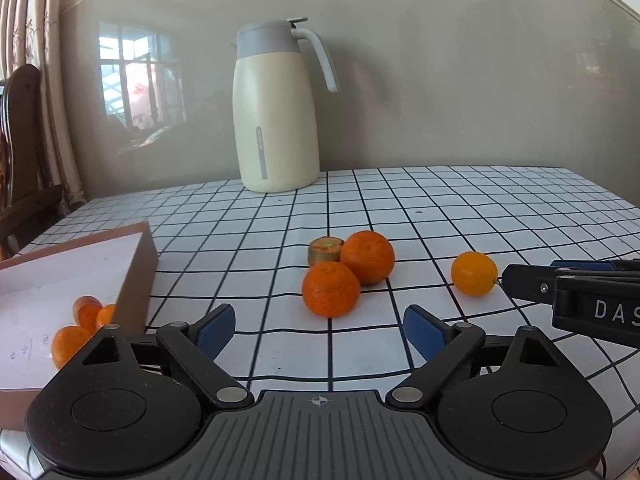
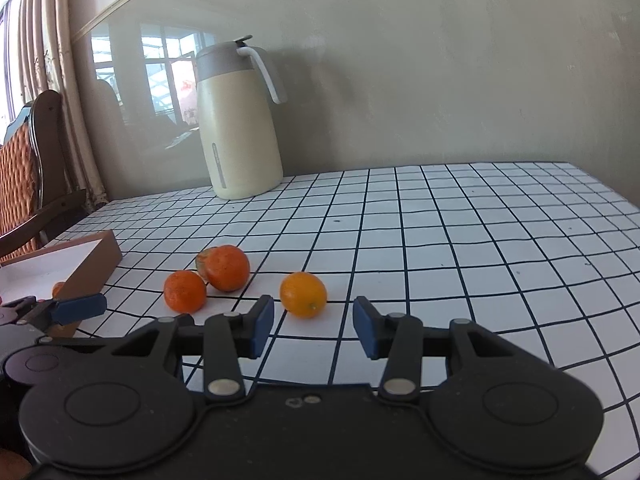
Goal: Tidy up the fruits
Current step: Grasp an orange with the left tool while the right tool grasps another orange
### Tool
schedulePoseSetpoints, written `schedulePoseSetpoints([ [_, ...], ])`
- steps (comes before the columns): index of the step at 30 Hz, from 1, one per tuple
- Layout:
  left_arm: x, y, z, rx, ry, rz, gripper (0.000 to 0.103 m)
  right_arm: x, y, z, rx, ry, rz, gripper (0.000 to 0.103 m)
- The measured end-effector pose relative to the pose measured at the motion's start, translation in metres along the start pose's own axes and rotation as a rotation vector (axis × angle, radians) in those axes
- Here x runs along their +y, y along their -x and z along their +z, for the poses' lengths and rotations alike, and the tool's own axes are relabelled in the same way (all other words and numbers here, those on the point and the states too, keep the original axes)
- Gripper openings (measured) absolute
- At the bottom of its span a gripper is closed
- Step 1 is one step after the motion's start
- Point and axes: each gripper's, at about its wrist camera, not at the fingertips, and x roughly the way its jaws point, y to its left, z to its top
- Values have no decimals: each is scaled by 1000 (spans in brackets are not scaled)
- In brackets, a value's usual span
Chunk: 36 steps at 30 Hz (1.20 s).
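While a few oranges (image 1: 82,326) already lie in the box (image 1: 136,276) at the tabletop's (image 1: 480,208) left edge (count unclear), three more (image 1: 331,289) plus a halved fruit (image 1: 325,249) wait mid-table; left gripper (image 1: 320,328) and right gripper (image 2: 313,322) both gape, empty.

Home dining room: curtains (image 2: 60,60), wooden chair (image 2: 28,172), thermos jug (image 1: 276,120).

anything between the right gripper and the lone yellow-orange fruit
Nothing: in the right wrist view only bare checked tablecloth separates the open right gripper from the yellow-orange fruit.
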Motion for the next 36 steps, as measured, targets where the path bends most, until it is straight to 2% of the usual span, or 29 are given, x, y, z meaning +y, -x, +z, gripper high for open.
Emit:
schedulePoseSetpoints([
  [24, 3, -19, 8, 29, 34, 2, 82, 2, -25, 6, 32, -33, -1, 37],
  [36, 4, -31, 14, 46, 54, 1, 81, 1, -38, 10, 57, -49, -7, 38],
])
